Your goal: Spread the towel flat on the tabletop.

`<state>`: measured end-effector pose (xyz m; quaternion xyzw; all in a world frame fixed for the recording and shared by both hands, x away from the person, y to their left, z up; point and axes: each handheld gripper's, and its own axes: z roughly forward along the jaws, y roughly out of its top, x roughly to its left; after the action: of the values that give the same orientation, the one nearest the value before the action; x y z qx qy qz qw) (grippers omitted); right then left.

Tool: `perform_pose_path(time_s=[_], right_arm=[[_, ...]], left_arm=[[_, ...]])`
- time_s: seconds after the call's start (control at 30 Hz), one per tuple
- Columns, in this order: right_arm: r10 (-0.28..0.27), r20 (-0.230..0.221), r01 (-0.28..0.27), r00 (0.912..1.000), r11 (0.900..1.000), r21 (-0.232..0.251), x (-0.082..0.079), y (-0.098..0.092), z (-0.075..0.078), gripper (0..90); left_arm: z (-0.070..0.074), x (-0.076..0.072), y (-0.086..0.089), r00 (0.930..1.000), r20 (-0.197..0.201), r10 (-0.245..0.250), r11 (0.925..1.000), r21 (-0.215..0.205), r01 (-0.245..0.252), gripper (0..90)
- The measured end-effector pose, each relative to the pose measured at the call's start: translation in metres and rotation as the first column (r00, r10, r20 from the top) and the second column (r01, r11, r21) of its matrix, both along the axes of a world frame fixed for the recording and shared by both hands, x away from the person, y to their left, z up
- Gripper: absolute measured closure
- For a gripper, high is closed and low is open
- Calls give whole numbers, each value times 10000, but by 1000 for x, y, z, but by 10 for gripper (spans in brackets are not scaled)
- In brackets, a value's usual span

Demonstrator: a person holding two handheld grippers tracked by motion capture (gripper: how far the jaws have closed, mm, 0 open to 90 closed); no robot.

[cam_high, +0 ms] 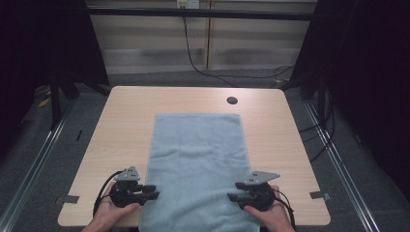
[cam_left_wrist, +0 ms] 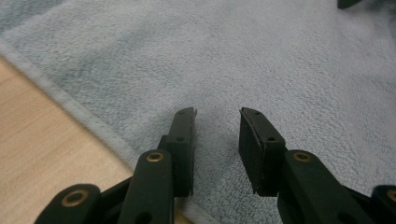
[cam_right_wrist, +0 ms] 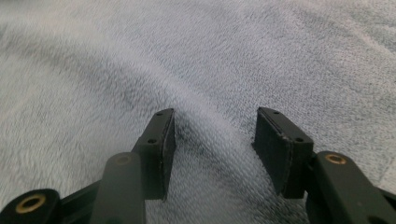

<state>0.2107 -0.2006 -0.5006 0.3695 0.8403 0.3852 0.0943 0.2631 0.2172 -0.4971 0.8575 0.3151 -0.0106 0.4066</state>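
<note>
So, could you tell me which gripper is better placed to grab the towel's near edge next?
Probably the left. The left gripper is open right beside the towel hem, with bare table next to it. The right gripper is open too, but points at the towel's middle, with a raised fold between its jaws.

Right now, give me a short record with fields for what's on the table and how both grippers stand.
surface: wooden table with a round cable hole
cloth: light blue towel, spread flat, near end hanging over the table's near edge
left gripper: over the towel's left edge, jaws apart, nothing pinched
right gripper: over the towel's right edge, jaws apart, a low ridge of towel between them
</note>
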Motion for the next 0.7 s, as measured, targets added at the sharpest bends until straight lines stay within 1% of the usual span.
perform_pose_path(time_s=[0.03,0.07,0.1,0.13,0.17,0.2,0.23,0.3,0.33,0.4,0.43,0.47,0.5,0.53,0.57,0.6,0.63,0.67,0.7], right_arm=[[-11,-25,11,10000,10000,-94,-1,-3,1,488],[-22,-102,21,9999,10000,-48,0,-5,2,484],[-225,-121,224,9997,9997,-64,4,-9,5,448],[-509,88,509,9987,9987,69,9,-12,8,441],[-739,139,733,9972,9966,369,15,-16,11,442],[-882,204,871,9959,9949,507,23,-17,15,441],[-968,254,955,9950,9943,478,33,-17,17,440],[-1066,461,1056,9932,9941,241,50,-16,21,434],[-1101,443,1087,9929,9936,315,64,-14,22,436],[-1361,464,1339,9896,9898,483,82,-12,21,437],[-1450,417,1425,9886,9882,565,92,-11,19,439],[-1532,354,1513,9876,9871,520,104,-9,17,442],[-1621,355,1606,9861,9861,421,113,-8,14,440],[-1695,266,1686,9852,9852,315,123,-7,9,440],[-1774,241,1769,9838,9840,232,128,-7,7,441],[-1932,177,1927,9810,9809,263,133,-6,3,435],[-1993,102,1989,9799,9794,344,136,-6,1,425],[-2026,46,2023,9793,9787,361,140,-6,-2,414],[-2126,26,2124,9771,9764,403,141,-6,-5,412]], left_arm=[[2,3,-1,9999,104,109,9999,44,-110,619],[4,9,-2,9996,118,248,9997,-75,-248,608],[7,15,-3,9993,215,294,9994,-182,-290,608],[10,23,-4,9991,272,327,9990,-327,-318,608],[12,32,-6,9989,249,404,9986,-362,-395,609],[13,41,-9,9984,274,486,9982,-369,-475,609],[13,49,-12,9980,289,563,9980,-296,-555,608],[14,69,-20,9955,464,821,9964,-249,-810,600],[13,77,-22,9952,443,875,9959,-258,-865,599],[13,91,-25,9929,451,1096,9930,-498,-1074,596],[13,100,-27,9920,489,1163,9922,-517,-1138,588],[13,108,-29,9912,506,1225,9917,-467,-1202,583],[12,117,-29,9912,489,1229,9909,-609,-1199,569],[11,121,-30,9912,511,1218,9913,-558,-1189,568],[9,126,-31,9890,621,1343,9905,-374,-1321,571],[7,129,-32,9883,648,1381,9903,-224,-1370,571],[5,132,-32,9875,650,1437,9896,-207,-1426,571],[2,134,-33,9878,652,1417,9899,-98,-1414,570],[-2,134,-33,9882,659,1382,9902,123,-1393,565]])
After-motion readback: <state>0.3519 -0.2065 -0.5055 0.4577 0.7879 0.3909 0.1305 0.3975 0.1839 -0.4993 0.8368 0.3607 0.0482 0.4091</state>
